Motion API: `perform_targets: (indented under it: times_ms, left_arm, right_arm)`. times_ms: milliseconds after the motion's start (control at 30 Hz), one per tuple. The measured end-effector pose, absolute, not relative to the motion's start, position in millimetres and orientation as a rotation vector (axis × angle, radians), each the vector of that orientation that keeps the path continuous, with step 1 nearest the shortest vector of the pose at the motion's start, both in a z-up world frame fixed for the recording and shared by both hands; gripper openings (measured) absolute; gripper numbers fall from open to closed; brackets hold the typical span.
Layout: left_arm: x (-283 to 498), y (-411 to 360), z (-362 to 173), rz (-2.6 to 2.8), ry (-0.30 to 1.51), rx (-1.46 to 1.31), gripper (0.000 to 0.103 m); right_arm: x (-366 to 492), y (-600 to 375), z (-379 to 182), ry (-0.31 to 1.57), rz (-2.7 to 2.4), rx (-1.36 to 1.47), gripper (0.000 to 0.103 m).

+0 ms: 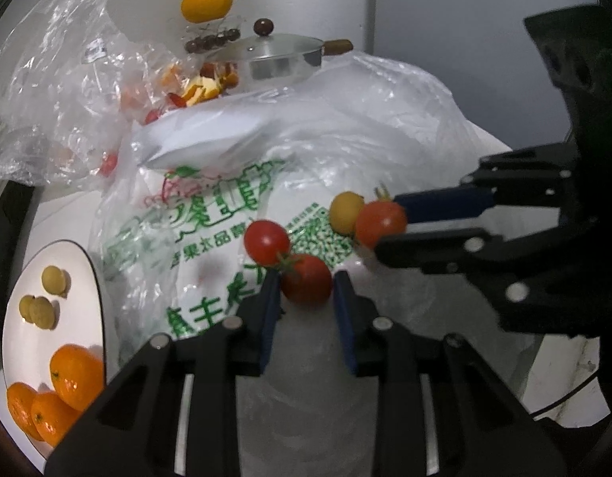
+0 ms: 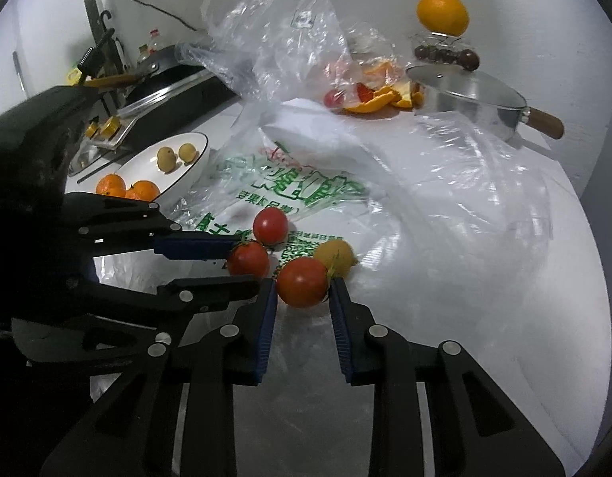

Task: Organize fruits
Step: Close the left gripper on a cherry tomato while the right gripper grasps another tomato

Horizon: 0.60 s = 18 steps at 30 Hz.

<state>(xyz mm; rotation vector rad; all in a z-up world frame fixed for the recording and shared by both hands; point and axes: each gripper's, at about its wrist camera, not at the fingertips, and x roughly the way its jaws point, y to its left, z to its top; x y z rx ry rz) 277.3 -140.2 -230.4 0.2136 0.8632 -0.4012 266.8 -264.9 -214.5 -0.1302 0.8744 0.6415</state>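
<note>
Only the right wrist view shows the stove (image 2: 174, 79) at the counter's far left. On the printed bag (image 1: 226, 214), the left gripper (image 1: 306, 290) clamps a red tomato (image 1: 307, 279) between its pads; the right gripper (image 2: 302, 292) clamps another tomato (image 2: 302, 282), a yellow fruit (image 2: 334, 257) touching it.

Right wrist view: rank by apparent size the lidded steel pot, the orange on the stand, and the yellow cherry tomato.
1. Lidded steel pot
2. Orange on the stand
3. Yellow cherry tomato, smallest although nearest the camera, so the order looks reliable.
</note>
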Motion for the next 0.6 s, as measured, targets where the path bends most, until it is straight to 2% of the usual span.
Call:
perform_targets:
  times_ms: [600]
  left_arm:
    - [257, -138, -214, -0.407, 0.818, 0.221, 0.027]
  right_arm:
    - [255, -271, -198, 0.826, 0.627, -0.129, 0.029]
